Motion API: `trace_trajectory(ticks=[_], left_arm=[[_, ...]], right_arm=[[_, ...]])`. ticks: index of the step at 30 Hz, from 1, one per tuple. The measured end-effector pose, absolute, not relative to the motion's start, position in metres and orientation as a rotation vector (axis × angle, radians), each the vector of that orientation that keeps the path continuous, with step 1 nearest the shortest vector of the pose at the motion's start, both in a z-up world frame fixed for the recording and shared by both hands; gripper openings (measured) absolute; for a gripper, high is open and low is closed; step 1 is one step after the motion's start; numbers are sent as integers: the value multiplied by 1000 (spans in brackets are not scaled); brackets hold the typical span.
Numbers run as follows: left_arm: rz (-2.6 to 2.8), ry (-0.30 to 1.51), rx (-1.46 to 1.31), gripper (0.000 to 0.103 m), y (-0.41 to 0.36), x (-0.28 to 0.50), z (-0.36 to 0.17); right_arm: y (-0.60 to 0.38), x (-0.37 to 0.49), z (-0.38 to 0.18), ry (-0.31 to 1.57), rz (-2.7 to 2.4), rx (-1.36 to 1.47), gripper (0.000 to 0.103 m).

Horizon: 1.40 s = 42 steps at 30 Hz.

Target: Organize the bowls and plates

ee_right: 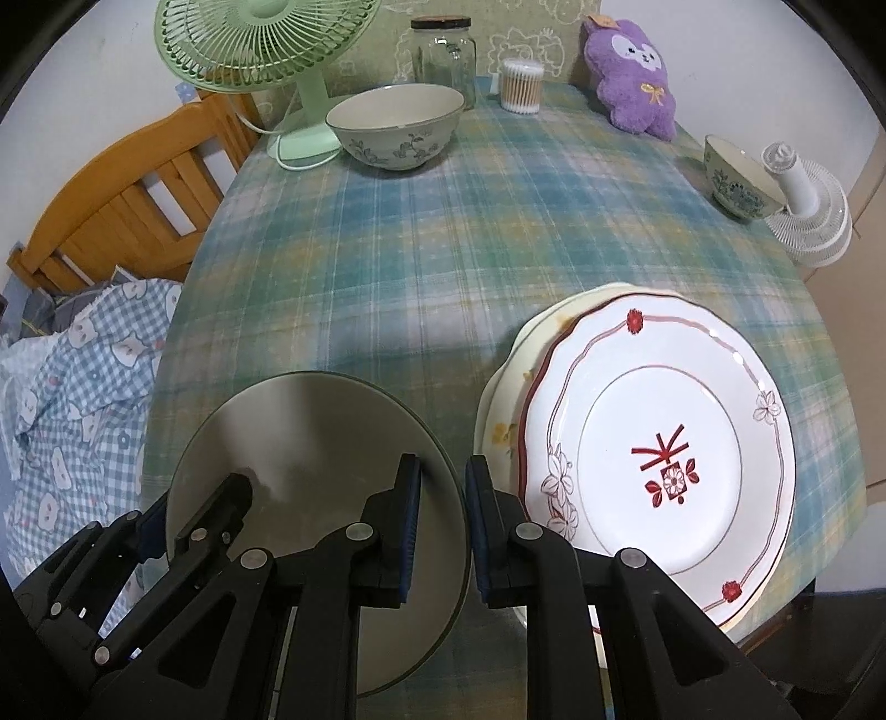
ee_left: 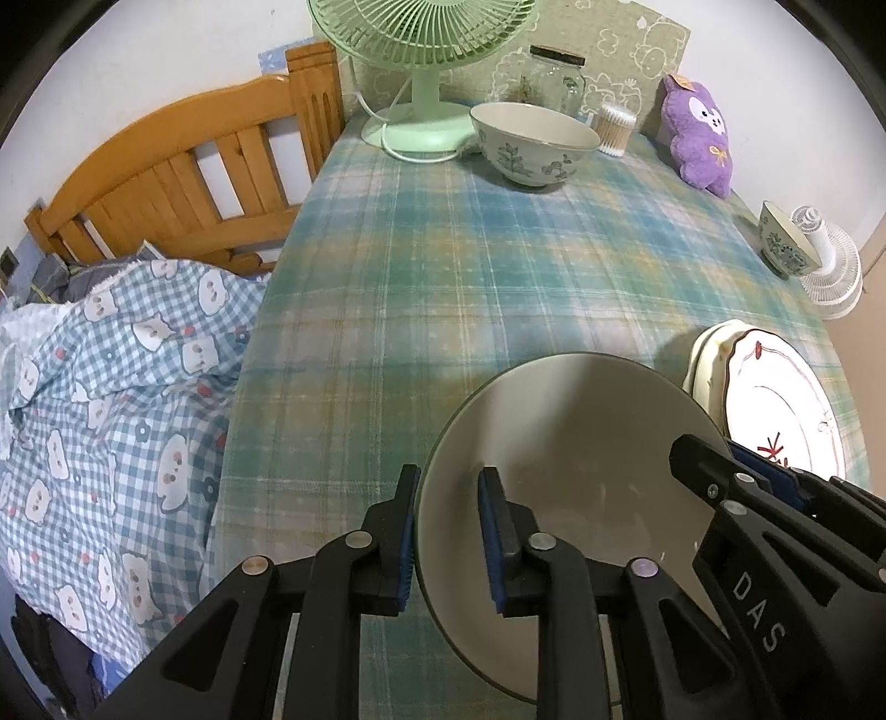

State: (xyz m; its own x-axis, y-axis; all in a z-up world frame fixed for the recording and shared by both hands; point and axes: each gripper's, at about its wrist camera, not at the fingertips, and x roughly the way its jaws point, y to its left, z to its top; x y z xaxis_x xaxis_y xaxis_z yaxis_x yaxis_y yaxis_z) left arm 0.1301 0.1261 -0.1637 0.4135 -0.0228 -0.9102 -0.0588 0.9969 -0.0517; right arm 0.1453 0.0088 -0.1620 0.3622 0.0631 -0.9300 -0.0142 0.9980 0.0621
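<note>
Both jaws clamped on grey plate (ee_right: 310, 443) rim, red-patterned plate (ee_right: 659, 437) (right view shows whole)

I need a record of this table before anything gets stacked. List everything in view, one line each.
Grey plate: one, plain grey, near edge, gripped on both rims.
Patterned plates: two stacked, white with red motif over cream, right of the grey plate.
Large bowl: one, pale with leaf print, far side by the fan.
Small bowl: one, pale with blue print, right edge.
Desk fan: one, mint green, far left.
Small fan: one, white, beyond the right edge.
Glass jar: one, clear, dark lid, back.
Cotton swab tub: one, clear, back.
Plush toy: one, purple, far right.
Tablecloth: one, blue-green plaid.
Bed frame: one, wooden, left.
Quilt: one, blue check, left.
Left tongs: black, blue pads, on the plate's left rim.
Right tongs: same, on its right rim.
</note>
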Motion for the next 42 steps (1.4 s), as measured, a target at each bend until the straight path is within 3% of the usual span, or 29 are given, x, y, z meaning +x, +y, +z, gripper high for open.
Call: trace_trajectory(ticks=[11, 16, 42], left_arm=[[-2, 1101, -59, 44, 131, 132, -141], [-16, 1068, -42, 60, 131, 136, -125], [17, 946, -51, 66, 112, 216, -60]], right_arm=[[8, 146, -138, 1157, 34, 12, 21], [7, 149, -120, 1126, 46, 4, 21], [-10, 234, -54, 980, 129, -69, 23]])
